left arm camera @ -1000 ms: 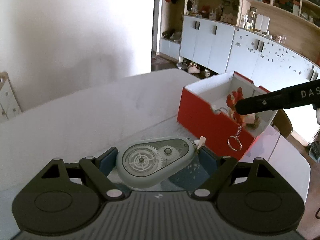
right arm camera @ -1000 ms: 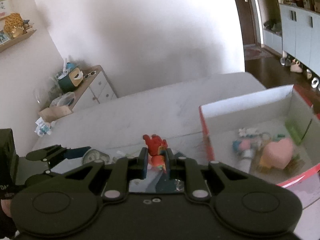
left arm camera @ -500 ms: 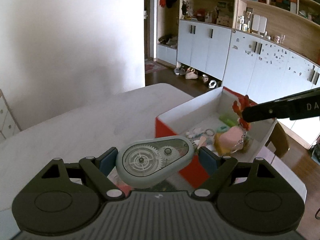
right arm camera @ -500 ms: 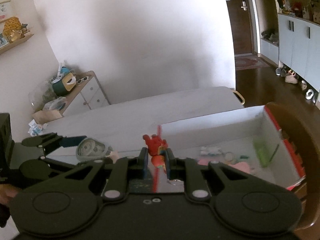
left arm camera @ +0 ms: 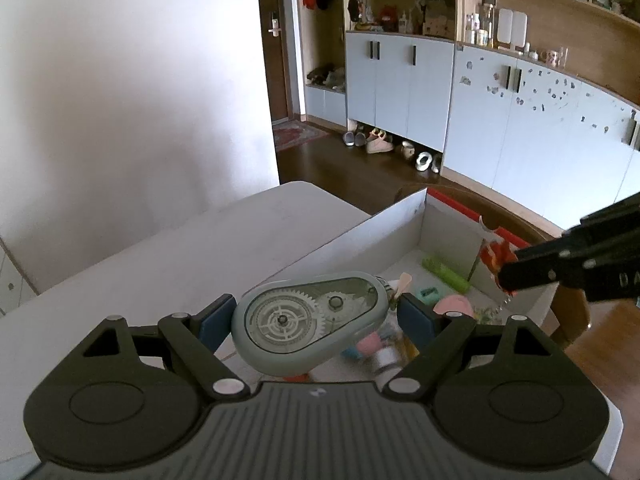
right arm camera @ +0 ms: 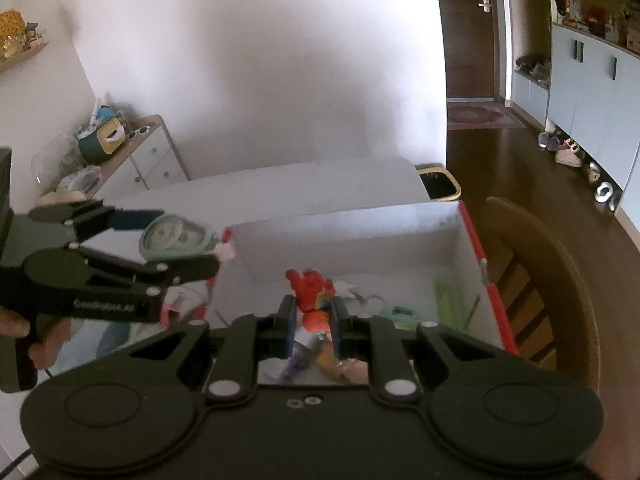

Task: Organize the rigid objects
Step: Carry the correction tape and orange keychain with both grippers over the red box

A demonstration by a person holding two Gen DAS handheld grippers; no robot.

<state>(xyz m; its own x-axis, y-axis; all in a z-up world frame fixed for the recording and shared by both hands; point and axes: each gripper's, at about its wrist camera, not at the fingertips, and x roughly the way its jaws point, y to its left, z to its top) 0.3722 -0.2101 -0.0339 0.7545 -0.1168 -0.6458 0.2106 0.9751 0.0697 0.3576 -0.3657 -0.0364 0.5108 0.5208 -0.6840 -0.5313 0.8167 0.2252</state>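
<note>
Over the red box (left arm camera: 404,216): our left gripper (left arm camera: 316,314) clamps a correction-tape dispenser (left arm camera: 308,320). Our right gripper (right arm camera: 313,318) pinches a red figure keychain (right arm camera: 310,290).

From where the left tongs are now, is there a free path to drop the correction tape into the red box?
Probably yes. The left tongs hold the correction tape near the open-topped red box. The right tongs, gripping a red keychain figure, hover farther right, apart from them.

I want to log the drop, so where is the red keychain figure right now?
The red keychain figure is clamped in the right gripper, held in the air above the open red box, over the small items inside.
</note>
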